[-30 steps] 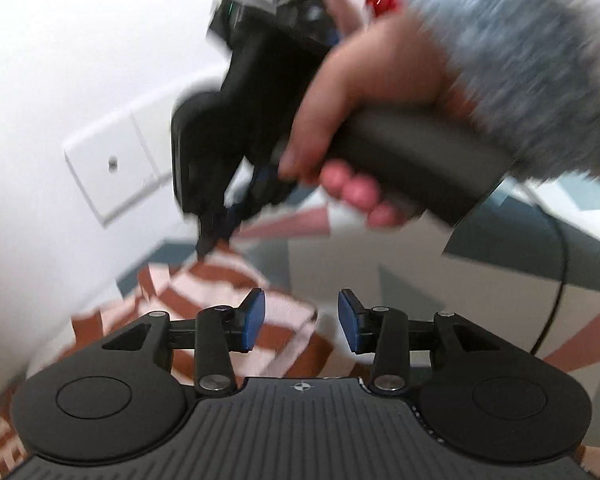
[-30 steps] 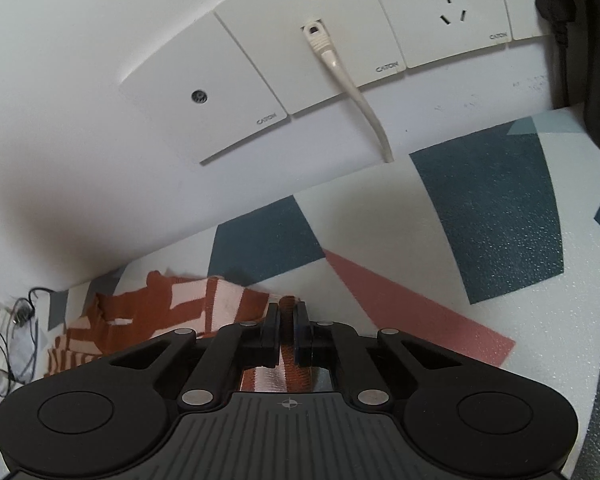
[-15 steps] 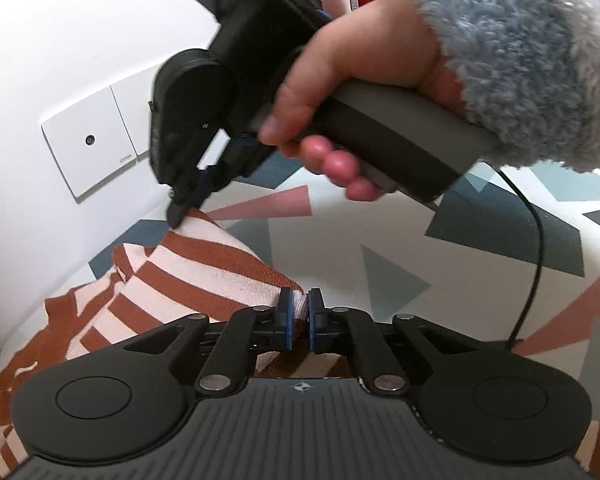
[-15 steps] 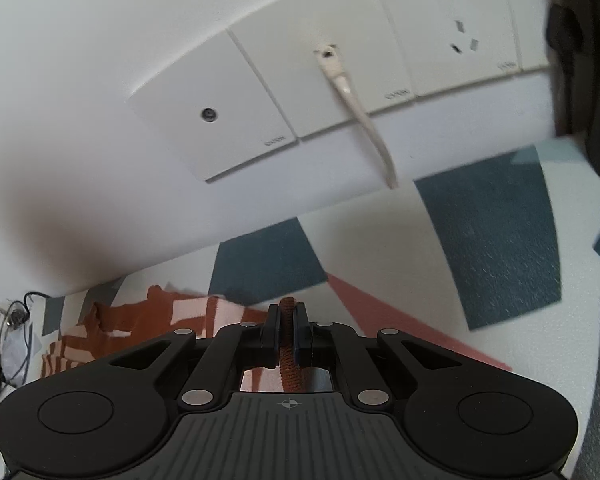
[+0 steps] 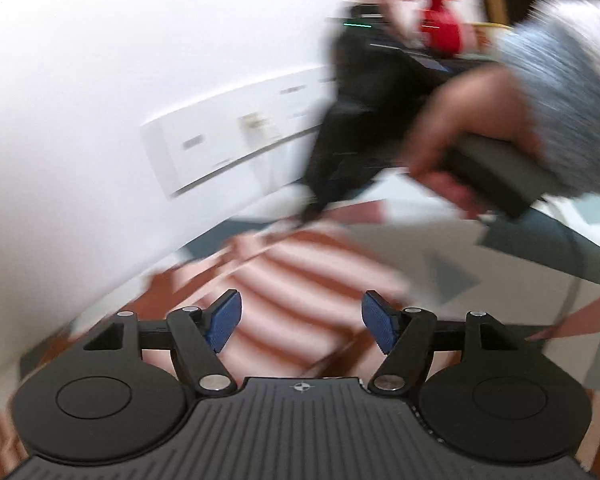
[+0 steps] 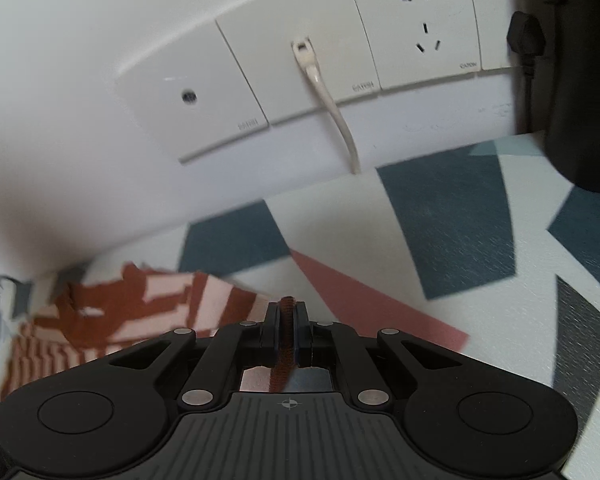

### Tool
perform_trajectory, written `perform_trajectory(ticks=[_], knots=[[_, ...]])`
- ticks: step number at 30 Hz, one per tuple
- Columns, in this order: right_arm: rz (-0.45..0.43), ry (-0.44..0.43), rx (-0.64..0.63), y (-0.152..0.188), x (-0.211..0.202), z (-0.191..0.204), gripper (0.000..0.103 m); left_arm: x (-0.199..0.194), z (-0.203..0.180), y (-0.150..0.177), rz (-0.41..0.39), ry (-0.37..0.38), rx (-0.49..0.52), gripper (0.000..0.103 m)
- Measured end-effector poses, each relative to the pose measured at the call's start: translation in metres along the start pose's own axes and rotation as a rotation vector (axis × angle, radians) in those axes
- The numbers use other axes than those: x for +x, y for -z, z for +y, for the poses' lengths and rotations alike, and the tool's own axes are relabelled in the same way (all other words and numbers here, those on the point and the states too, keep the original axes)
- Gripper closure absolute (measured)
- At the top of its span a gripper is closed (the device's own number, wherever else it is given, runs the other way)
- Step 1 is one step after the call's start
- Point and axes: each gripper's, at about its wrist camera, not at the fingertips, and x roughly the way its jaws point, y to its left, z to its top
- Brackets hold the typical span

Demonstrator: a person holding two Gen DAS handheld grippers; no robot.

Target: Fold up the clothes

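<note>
The striped garment [image 5: 300, 280] lies on the patterned mat [image 6: 440, 232] by the wall. The right gripper [image 6: 287, 320] is clamped on its rust edge. The left gripper [image 5: 300, 320], jaws just spread, hovers over it, gripping nothing

- A plain white wall [image 6: 100, 40] is seen behind.
- A row of white socket plates [image 6: 420, 36] is mounted low on it; a white cable [image 6: 332, 108] and a black plug [image 6: 526, 38] are inserted.
- The tabletop [image 6: 452, 220] is patterned with teal, pink and white shapes.
</note>
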Motion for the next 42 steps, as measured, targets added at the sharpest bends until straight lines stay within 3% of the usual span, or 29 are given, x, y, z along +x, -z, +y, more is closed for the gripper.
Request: perform_trajectory(ticks=[2, 4, 6, 10, 11, 12, 16, 19, 23, 28, 31, 36, 42], knots=[[-0.015, 0.023, 0.039, 0.001, 0.001, -0.002, 0.083, -0.015, 0.026, 0.008, 0.022, -0.064, -0.09, 0.034], [-0.069, 0.043, 0.078, 0.003, -0.007, -0.002, 0.078, -0.027, 0.05, 0.018, 0.035, -0.131, -0.183, 0.029], [-0.125, 0.053, 0.094, 0.008, -0.018, 0.0, 0.067, -0.044, 0.074, 0.034, 0.045, -0.197, -0.27, 0.027], [-0.183, 0.072, -0.01, 0.03, -0.031, 0.023, 0.053, -0.068, 0.102, 0.065, 0.085, -0.305, -0.31, 0.021], [-0.18, 0.088, -0.064, 0.037, -0.03, 0.031, 0.043, -0.073, 0.111, 0.072, 0.106, -0.314, -0.311, 0.021], [-0.173, 0.108, -0.121, 0.044, -0.028, 0.038, 0.04, -0.07, 0.115, 0.076, 0.133, -0.315, -0.311, 0.021], [-0.136, 0.184, -0.321, 0.07, -0.017, 0.065, 0.035, -0.067, 0.13, 0.086, 0.178, -0.304, -0.319, 0.016], [-0.144, 0.193, -0.315, 0.075, -0.006, 0.064, 0.03, -0.067, 0.133, 0.09, 0.173, -0.297, -0.347, 0.01], [-0.162, 0.23, -0.295, 0.073, 0.007, 0.064, 0.003, -0.065, 0.132, 0.093, 0.187, -0.289, -0.352, 0.01], [-0.164, 0.28, -0.162, 0.076, -0.012, 0.067, 0.001, -0.086, 0.123, 0.088, 0.202, -0.282, -0.313, 0.006], [-0.184, 0.222, -0.133, 0.094, -0.048, 0.068, 0.001, -0.105, 0.129, 0.09, 0.231, -0.271, -0.377, 0.002], [-0.118, 0.287, -0.038, 0.141, -0.096, 0.062, 0.001, -0.126, 0.139, 0.104, 0.3, -0.185, -0.544, 0.002], [-0.085, 0.325, 0.055, 0.185, -0.144, 0.053, 0.001, -0.143, 0.116, 0.112, 0.352, -0.141, -0.592, 0.002]])
